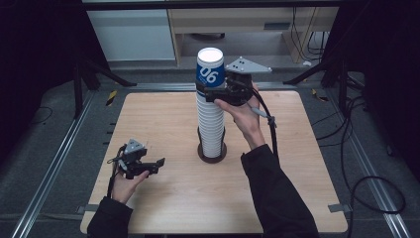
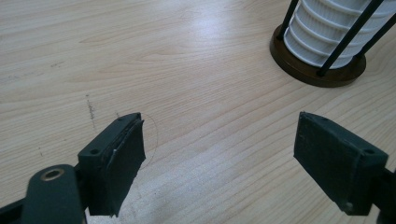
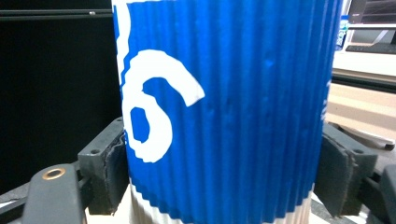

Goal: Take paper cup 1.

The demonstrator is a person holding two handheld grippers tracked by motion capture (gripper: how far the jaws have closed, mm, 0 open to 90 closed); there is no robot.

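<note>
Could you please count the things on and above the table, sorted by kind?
Blue cup on top of the stack: 1
Stack of white cups, too many to count singly: 1
Round dark holder with rods: 1
Grippers: 2, the left gripper and the right gripper
Total: 5
</note>
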